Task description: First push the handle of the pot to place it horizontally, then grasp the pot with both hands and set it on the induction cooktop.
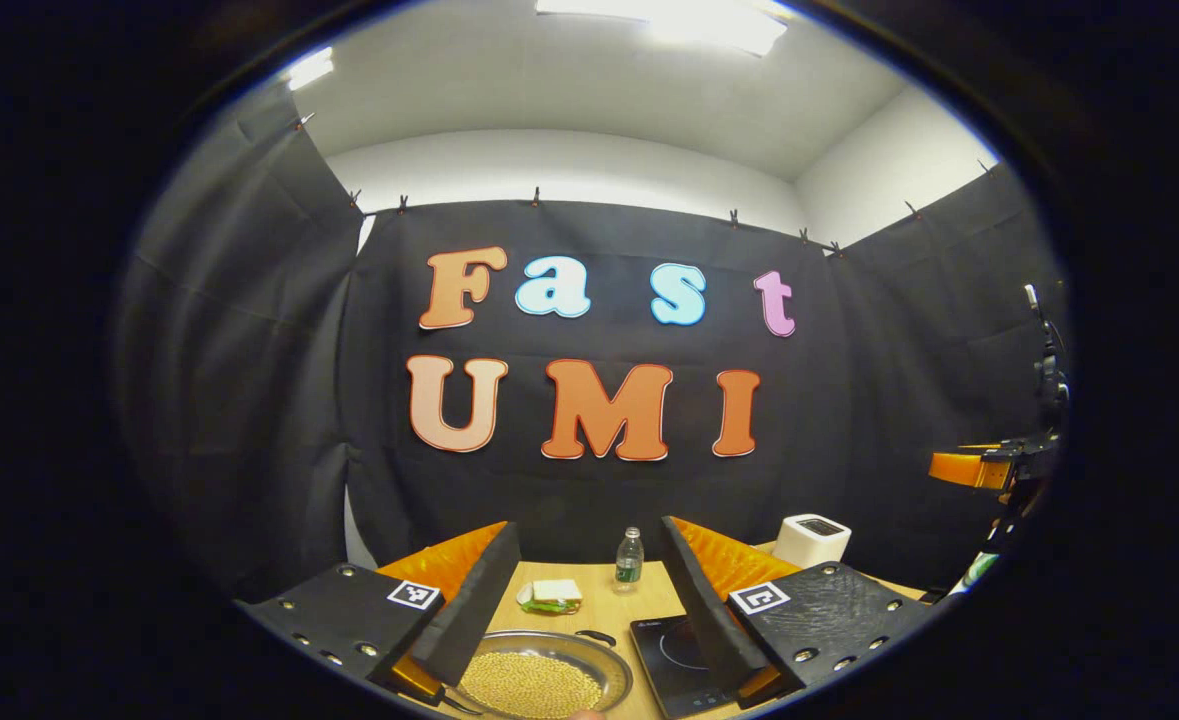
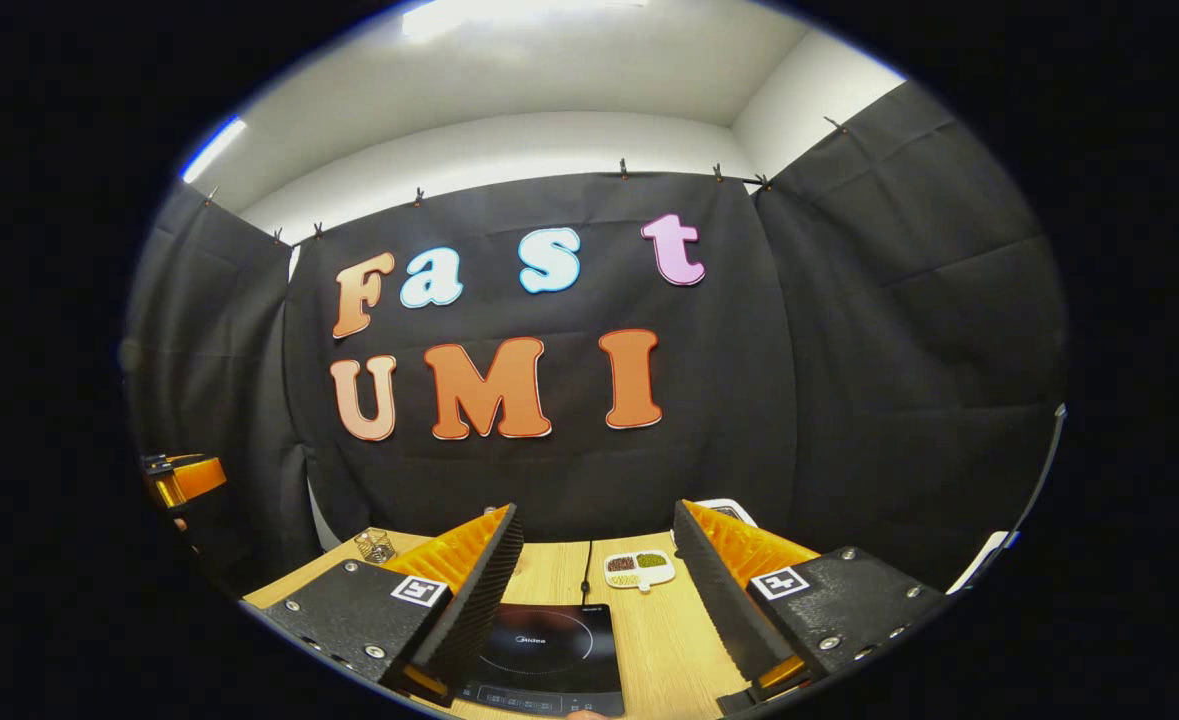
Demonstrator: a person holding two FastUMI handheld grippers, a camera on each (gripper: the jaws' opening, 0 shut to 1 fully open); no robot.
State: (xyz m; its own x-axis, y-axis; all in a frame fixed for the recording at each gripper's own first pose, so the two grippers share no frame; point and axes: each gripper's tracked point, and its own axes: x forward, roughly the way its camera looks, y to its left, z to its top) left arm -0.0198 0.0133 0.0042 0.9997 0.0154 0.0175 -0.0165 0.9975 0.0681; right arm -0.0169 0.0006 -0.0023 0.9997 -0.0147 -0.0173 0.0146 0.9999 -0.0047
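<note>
In the left gripper view, the pot (image 1: 617, 668), a shallow metal pan full of yellow grains, sits on the wooden table low between my fingers. A small black handle (image 1: 597, 636) lies at its far rim. The black induction cooktop (image 1: 674, 655) lies just right of the pot; in the right gripper view the cooktop (image 2: 549, 650) is below and between my fingers. My left gripper (image 1: 589, 525) hangs open above the pot, holding nothing. My right gripper (image 2: 597, 510) is open above the cooktop, also holding nothing. Each gripper is seen far off at the edge of the other's view.
Behind the pot stand a water bottle (image 1: 629, 560) and a green-and-white packet (image 1: 552, 595); a white box appliance (image 1: 811, 538) is at the back right. Beyond the cooktop lie a small tray of beans (image 2: 639, 568), a cable (image 2: 586, 570) and a small wire object (image 2: 376, 545).
</note>
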